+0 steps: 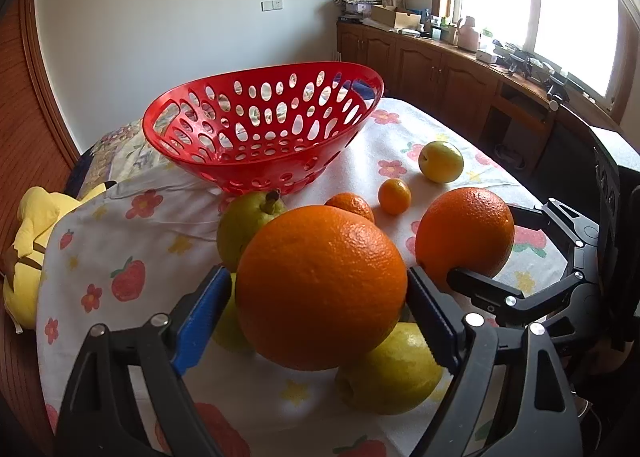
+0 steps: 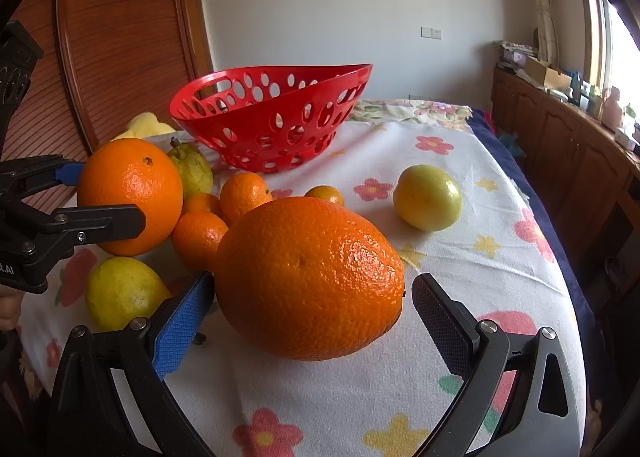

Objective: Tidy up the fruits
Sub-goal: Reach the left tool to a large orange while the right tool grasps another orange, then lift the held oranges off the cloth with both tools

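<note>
Left wrist view: the left gripper [image 1: 320, 297] has its jaws closed against a large orange [image 1: 320, 289], both pads touching its sides, the fruit raised above a yellow-green fruit [image 1: 390, 373] on the floral tablecloth [image 1: 132, 225]. Behind stand a green pear [image 1: 244, 225] and an empty red perforated basket [image 1: 260, 125].

Right wrist view: the right gripper [image 2: 308, 321] straddles a second large orange [image 2: 310, 277] lying on the cloth; the blue pad [image 2: 180, 325] touches it, the black pad [image 2: 440, 321] stands clear, so the jaws are wide. Mandarins [image 2: 200, 237] cluster just behind.
</note>
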`<move>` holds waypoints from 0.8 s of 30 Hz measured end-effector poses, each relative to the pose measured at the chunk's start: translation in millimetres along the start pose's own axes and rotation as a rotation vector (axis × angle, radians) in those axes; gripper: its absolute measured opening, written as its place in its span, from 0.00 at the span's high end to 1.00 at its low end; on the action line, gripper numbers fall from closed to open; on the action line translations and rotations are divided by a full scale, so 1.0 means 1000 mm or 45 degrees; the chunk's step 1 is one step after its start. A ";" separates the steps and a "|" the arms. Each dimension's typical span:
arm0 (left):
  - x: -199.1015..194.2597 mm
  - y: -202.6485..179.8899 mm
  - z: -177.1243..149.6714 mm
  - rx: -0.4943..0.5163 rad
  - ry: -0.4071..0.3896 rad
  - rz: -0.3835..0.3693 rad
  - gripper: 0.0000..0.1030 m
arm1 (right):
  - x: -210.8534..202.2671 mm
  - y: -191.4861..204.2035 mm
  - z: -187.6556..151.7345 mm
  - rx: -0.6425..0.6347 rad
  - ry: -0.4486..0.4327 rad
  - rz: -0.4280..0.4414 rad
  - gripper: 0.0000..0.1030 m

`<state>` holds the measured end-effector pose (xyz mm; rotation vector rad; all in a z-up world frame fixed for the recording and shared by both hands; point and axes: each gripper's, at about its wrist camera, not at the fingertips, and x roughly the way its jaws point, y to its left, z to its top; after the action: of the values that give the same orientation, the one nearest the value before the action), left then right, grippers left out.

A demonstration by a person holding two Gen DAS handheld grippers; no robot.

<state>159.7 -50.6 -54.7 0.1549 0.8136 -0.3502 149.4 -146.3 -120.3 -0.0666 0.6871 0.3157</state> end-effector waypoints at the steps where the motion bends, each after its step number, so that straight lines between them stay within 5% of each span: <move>1: 0.000 0.000 0.000 0.001 -0.002 0.000 0.18 | 0.000 0.000 0.000 -0.002 0.001 -0.001 0.02; 24: -0.054 0.002 0.001 -0.055 -0.198 -0.049 0.20 | 0.004 0.002 0.000 -0.002 0.011 0.009 0.02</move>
<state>127.1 -35.4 -14.2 0.0705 0.6707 -0.3755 151.5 -143.3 -122.9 -0.0669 0.6959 0.3230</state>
